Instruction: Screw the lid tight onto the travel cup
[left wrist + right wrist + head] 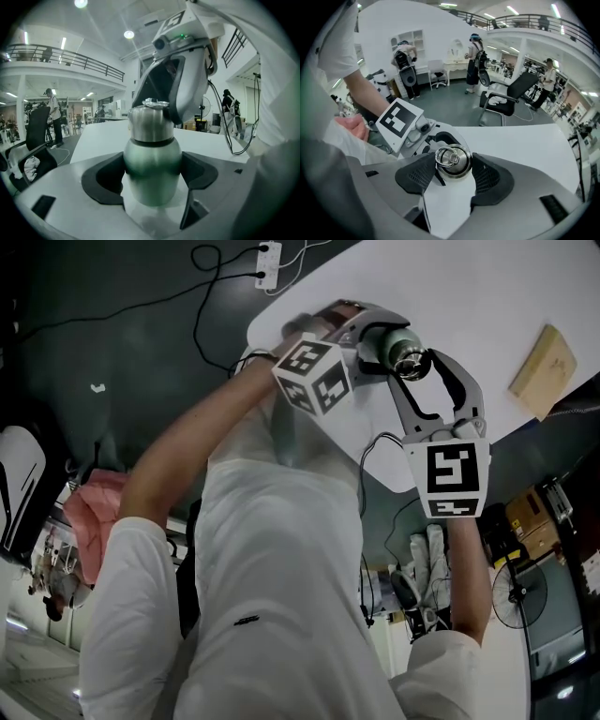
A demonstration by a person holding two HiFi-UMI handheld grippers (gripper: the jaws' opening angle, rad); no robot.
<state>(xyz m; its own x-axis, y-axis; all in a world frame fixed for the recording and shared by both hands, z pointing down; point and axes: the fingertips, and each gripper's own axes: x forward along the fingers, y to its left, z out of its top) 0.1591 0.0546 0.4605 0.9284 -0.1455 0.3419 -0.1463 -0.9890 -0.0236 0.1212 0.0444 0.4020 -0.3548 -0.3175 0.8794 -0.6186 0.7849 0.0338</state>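
Partly hidden, travel cup (152,164) in left gripper (153,180), lid (453,161) in right gripper (453,177)

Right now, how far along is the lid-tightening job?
Done: the lid sits on the travel cup, which the left gripper clamps by its green body. In hand: the right gripper is closed on the lid. Left: tightness cannot be seen; probably more turning.

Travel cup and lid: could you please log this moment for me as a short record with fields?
cup: travel cup, green body with a steel top
left claw: shut on the travel cup's body, one pad on each side
lid: steel, with a ring on top, sitting on the cup's mouth
right claw: shut on the lid's rim, reaching in from above
task state: lid on the cup; how tight it is cannot be told
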